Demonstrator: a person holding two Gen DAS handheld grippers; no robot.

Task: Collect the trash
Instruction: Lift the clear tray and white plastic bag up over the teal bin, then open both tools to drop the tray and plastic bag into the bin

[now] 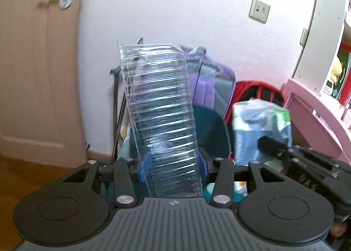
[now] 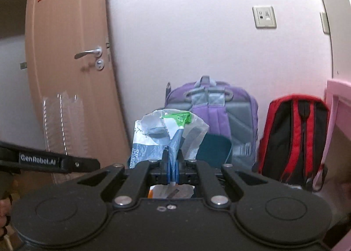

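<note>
The left tongs (image 1: 173,167) squeeze a clear tray (image 1: 162,119) mid-frame; it stands tall, its long side pointing up. The right tongs (image 2: 173,161) pinch a wrapper (image 2: 169,132) mid-frame.

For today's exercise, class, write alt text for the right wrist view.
The right gripper is shut on a crumpled blue-and-white plastic wrapper. Behind it, a purple backpack and a red backpack lean against a white wall, with a wooden door at left.

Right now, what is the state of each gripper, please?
Left gripper: closed on the clear plastic tray.
Right gripper: shut on the crumpled plastic wrapper.
</note>
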